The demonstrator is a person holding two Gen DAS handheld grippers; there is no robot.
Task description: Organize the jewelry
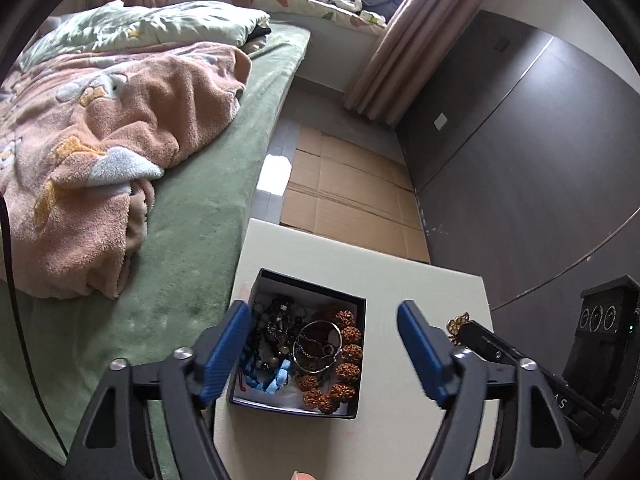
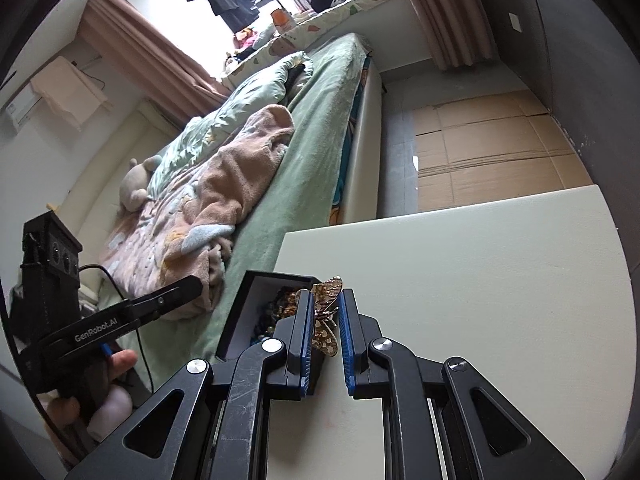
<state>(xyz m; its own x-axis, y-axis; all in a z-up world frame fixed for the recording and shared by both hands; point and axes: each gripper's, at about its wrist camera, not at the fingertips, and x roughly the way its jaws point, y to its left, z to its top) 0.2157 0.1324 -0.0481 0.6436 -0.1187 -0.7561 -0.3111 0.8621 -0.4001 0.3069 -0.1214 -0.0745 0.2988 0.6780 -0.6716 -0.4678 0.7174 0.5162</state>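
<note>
jewelry box (image 1: 297, 344) | on cream table (image 1: 420, 292) | beside green bed (image 1: 192, 208)

Rumpled pink blanket (image 1: 120, 128) on green bed (image 1: 208, 216), flattened cardboard (image 1: 352, 192) beside it.

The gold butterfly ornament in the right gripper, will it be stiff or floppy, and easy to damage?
The butterfly ornament looks like thin pierced metal: probably stiff, light, bendable under hard squeezing. Held edge-on in the right gripper, it may twist or slip.

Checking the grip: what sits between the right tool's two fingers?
A gold butterfly ornament, pinched between the right tool's blue fingers, beside the box; right wrist view.
</note>
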